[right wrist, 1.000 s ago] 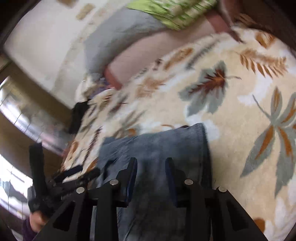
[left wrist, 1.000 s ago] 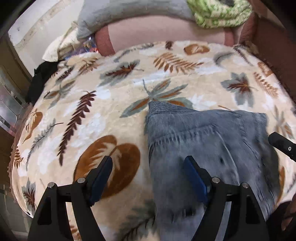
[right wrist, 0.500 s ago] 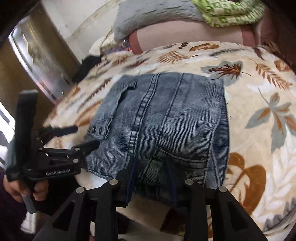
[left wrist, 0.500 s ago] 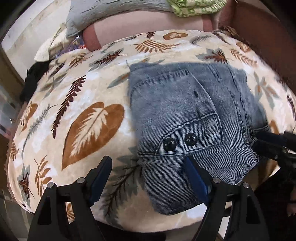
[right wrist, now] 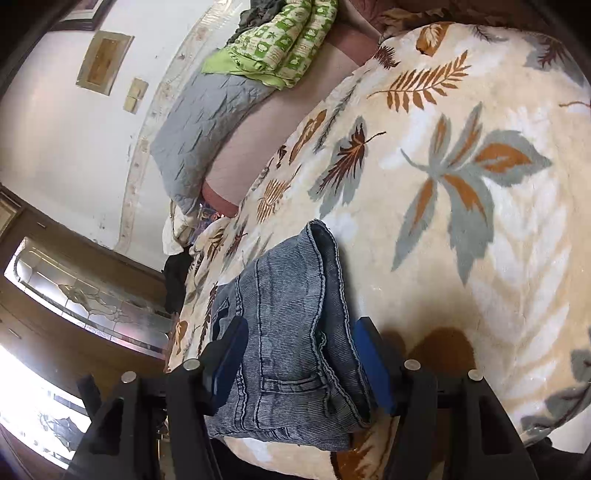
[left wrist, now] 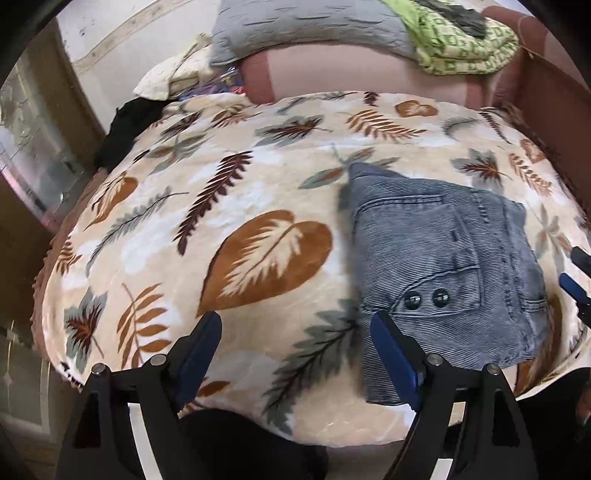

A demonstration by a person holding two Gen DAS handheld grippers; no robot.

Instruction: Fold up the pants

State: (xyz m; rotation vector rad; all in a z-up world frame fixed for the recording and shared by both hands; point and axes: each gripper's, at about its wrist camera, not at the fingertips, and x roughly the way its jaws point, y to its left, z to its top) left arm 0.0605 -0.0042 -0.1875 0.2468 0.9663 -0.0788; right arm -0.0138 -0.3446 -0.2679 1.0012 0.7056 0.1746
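The blue-grey denim pants (left wrist: 439, 254) lie folded into a compact stack on the leaf-print blanket (left wrist: 258, 251), near its front right edge, a buttoned pocket facing up. My left gripper (left wrist: 295, 347) is open and empty, just left of the stack, its right finger by the stack's front left corner. In the right wrist view the folded pants (right wrist: 288, 332) lie between the fingers of my right gripper (right wrist: 299, 362), which stands open around the stack's near end. The right gripper's tips (left wrist: 576, 280) show at the left wrist view's right edge.
A grey pillow (left wrist: 306, 26) and a green patterned cloth (left wrist: 461, 40) lie at the bed's head on a pink bolster. A black garment (left wrist: 122, 125) hangs at the far left edge. A brown cabinet with glass (right wrist: 81, 295) stands to the left. The blanket's front edge drops off near the grippers.
The right gripper, shut on the pants' near edge before, has opened and rolled sideways. The left gripper has shifted left and slightly back. The pants stay folded on the blanket.
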